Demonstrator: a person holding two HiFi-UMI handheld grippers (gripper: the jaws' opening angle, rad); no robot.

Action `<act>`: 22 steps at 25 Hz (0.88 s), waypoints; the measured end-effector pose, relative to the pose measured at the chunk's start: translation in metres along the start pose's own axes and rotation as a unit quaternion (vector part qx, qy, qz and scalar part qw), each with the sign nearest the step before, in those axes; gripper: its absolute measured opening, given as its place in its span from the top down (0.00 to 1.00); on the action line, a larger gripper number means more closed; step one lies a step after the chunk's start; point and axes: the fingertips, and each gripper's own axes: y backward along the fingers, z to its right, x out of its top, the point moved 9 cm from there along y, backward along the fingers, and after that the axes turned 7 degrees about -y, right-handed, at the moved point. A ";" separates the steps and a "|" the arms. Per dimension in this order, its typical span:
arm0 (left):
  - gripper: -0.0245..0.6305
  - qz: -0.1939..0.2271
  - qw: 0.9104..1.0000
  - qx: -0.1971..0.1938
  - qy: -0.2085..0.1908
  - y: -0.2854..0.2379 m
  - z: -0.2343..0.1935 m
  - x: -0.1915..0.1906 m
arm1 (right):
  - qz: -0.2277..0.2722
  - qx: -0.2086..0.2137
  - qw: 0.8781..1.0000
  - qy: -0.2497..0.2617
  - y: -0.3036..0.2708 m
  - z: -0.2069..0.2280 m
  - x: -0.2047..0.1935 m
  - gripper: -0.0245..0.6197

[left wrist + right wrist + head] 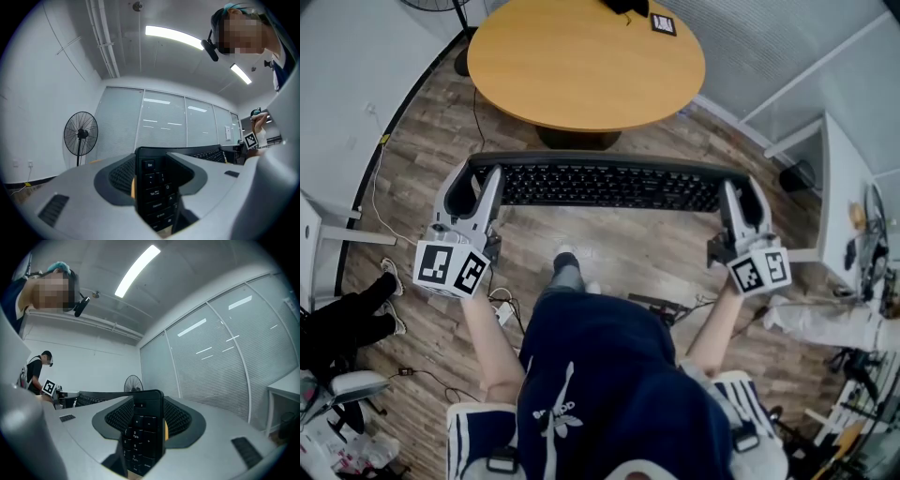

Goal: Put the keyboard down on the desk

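Black keyboard [609, 185] is up in the air, level across mid-frame, just below the round wooden tabletop [581, 66] at top centre, with plank floor [609, 248] under it. Left tongs [480, 178] are clamped on its Esc end, right tongs [739, 192] on the numpad end. Both are closed down to keyboard thickness.

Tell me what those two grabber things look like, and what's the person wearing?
The left gripper and right gripper match: smooth light-grey shells with curved, scooped jaws lined with dark bumpy pads. Each carries a white cube printed with black square markers. The person wears a navy top with a white print, and white sleeves with dark stripes.
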 end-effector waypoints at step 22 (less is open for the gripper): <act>0.66 0.009 1.000 -0.024 0.003 -0.108 -0.070 0.024 | 0.017 -0.021 0.999 0.016 -0.105 0.023 0.036 0.68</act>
